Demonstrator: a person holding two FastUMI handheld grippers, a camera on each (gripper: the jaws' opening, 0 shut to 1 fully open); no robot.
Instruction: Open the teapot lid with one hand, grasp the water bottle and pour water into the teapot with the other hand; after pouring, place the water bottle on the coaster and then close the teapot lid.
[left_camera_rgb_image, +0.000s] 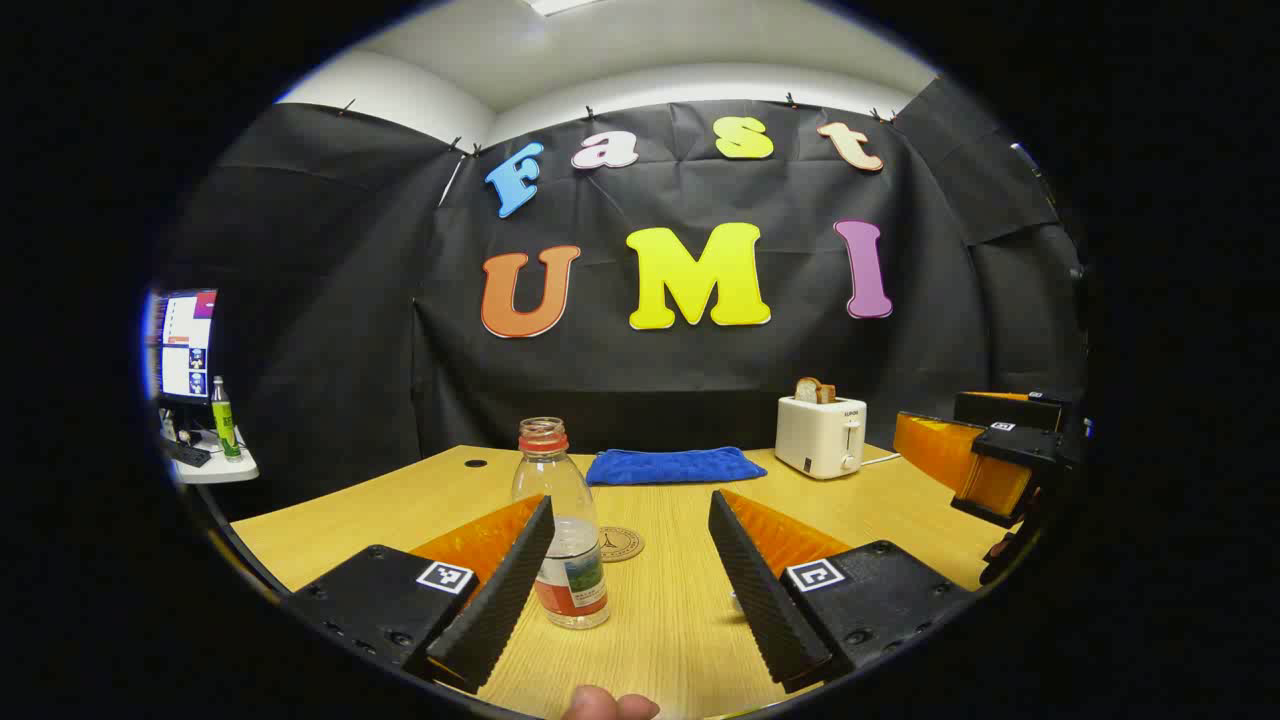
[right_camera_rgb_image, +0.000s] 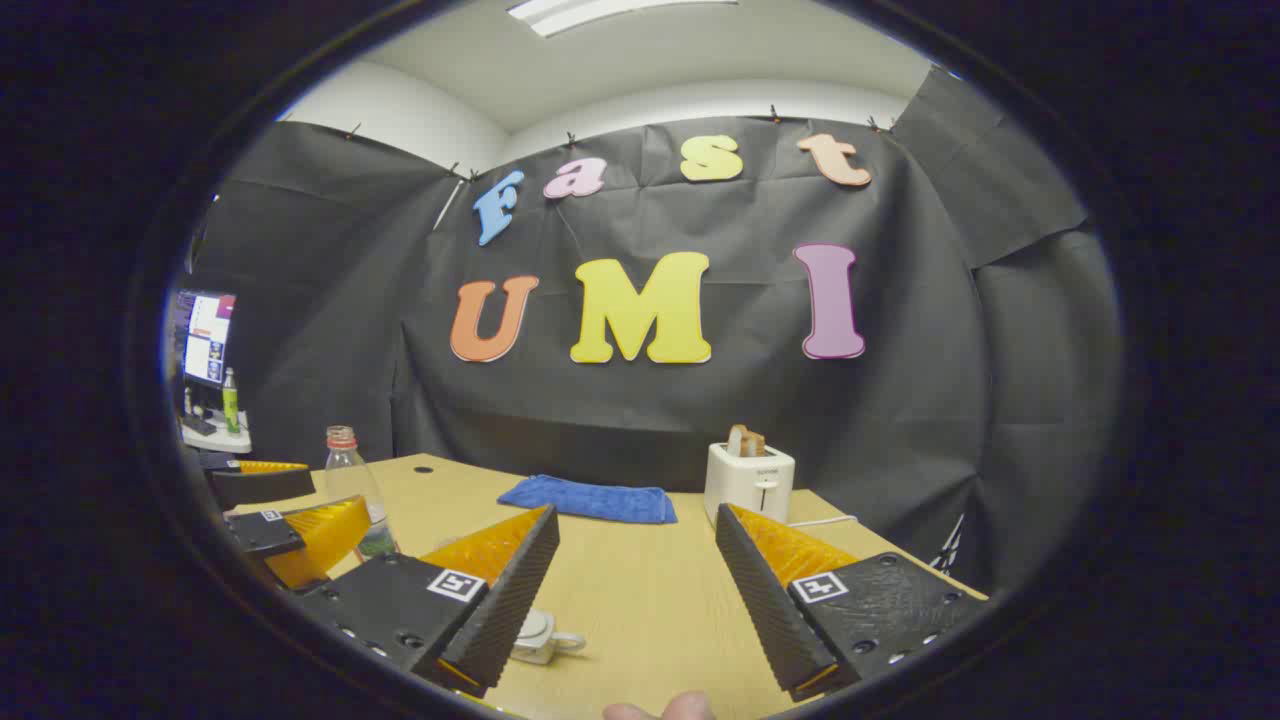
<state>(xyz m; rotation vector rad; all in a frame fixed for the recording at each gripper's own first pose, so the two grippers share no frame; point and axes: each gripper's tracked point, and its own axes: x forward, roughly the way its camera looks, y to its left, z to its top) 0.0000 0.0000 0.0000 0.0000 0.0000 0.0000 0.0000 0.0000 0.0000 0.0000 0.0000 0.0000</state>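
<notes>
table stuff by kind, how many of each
water bottle: 1
coaster: 1
teapot, mostly hidden behind the right gripper's finger: 1
blue cloth: 1
toaster with bread in it: 1
total: 5

Table layout around the water bottle

On the table (left_camera_rgb_image: 680, 620), the water bottle (left_camera_rgb_image: 560, 525) stands upright; the coaster (left_camera_rgb_image: 620, 543) lies just to its right and slightly behind. Farther behind it lies the folded cloth (left_camera_rgb_image: 662, 466), and right of the cloth stands the toaster (left_camera_rgb_image: 820, 435) with bread (left_camera_rgb_image: 814, 390) in its slot. The teapot (right_camera_rgb_image: 540, 636) sits well right of the bottle.
</notes>
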